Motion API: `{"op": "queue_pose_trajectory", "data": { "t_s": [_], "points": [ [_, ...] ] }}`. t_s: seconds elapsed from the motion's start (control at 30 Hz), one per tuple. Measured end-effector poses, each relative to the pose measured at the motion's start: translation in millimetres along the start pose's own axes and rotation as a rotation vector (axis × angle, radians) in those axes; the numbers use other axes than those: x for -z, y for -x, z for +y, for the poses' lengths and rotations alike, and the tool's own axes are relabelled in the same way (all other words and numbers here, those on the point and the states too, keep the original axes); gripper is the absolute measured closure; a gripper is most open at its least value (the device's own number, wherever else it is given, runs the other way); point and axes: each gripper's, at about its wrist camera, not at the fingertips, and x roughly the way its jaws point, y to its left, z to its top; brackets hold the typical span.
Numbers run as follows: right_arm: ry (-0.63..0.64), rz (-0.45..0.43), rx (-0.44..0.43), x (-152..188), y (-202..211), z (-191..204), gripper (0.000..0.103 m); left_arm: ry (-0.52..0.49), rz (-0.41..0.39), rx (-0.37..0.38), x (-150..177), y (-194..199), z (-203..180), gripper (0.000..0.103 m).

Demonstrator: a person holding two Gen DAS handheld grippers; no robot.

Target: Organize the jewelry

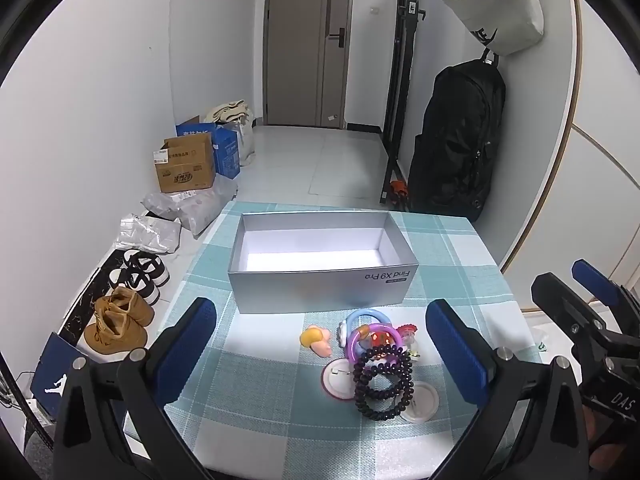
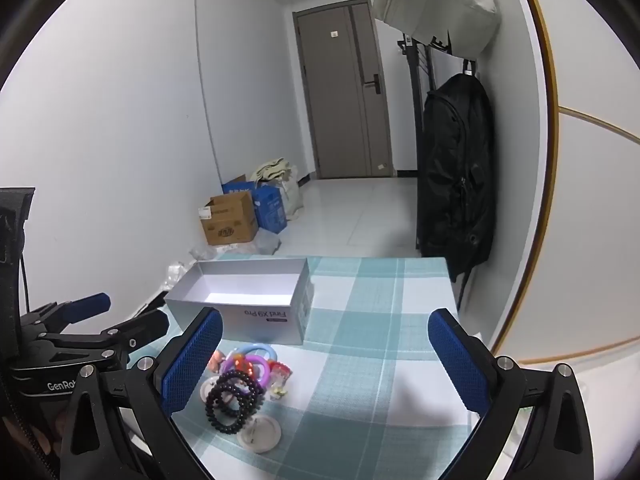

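A pile of jewelry lies on the checked tablecloth point(image 1: 256, 392): a black bead bracelet point(image 1: 383, 380) point(image 2: 234, 400), a purple ring bangle point(image 1: 370, 340) point(image 2: 248, 364), a light blue hoop point(image 1: 366, 316), two round white badges point(image 1: 338, 380) point(image 2: 259, 434) and a yellow-pink toy point(image 1: 318, 340). Behind it stands an open, empty silver box point(image 1: 320, 276) point(image 2: 240, 312). My left gripper point(image 1: 324, 352) is open above the pile, which sits between its blue pads. My right gripper point(image 2: 326, 358) is open too; the pile lies just inside its left finger point(image 2: 192, 364).
The table's far edge point(image 1: 344, 205) faces a tiled floor with cardboard boxes point(image 1: 184, 164), plastic bags and shoes point(image 1: 120, 320) at the left. A black backpack point(image 1: 456, 140) hangs at the right wall. Each gripper shows in the other's view point(image 1: 592, 320) point(image 2: 80, 328).
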Motion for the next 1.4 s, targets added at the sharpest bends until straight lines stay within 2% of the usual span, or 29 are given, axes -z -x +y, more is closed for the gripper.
{"op": "queue_pose_trajectory", "data": {
  "t_s": [0.7, 0.93, 1.17, 1.27, 1.4],
  "points": [
    [-0.002, 0.003, -0.008, 0.1, -3.2, 3.1, 0.0, 0.012, 0.021, 0.005, 2.1, -4.3, -1.7, 0.001],
    [-0.01, 0.003, -0.016, 0.1, -3.2, 1.6, 0.0, 0.022, 0.008, 0.001, 2.5, -4.1, 0.0, 0.001],
    [-0.005, 0.004, -0.019, 0.4, -3.1, 2.3, 0.0, 0.065, -0.02, 0.036, 2.2, -3.0, 1.6, 0.001],
    [-0.006, 0.005, -0.021, 0.6, -3.2, 2.4, 0.0, 0.068, 0.006, 0.041, 2.5, -4.1, 2.7, 0.001],
    [-0.008, 0.005, -0.023, 0.6, -2.4, 2.6, 0.0, 0.031, 0.043, 0.011, 2.0, -6.8, 2.0, 0.001]
  ]
}}
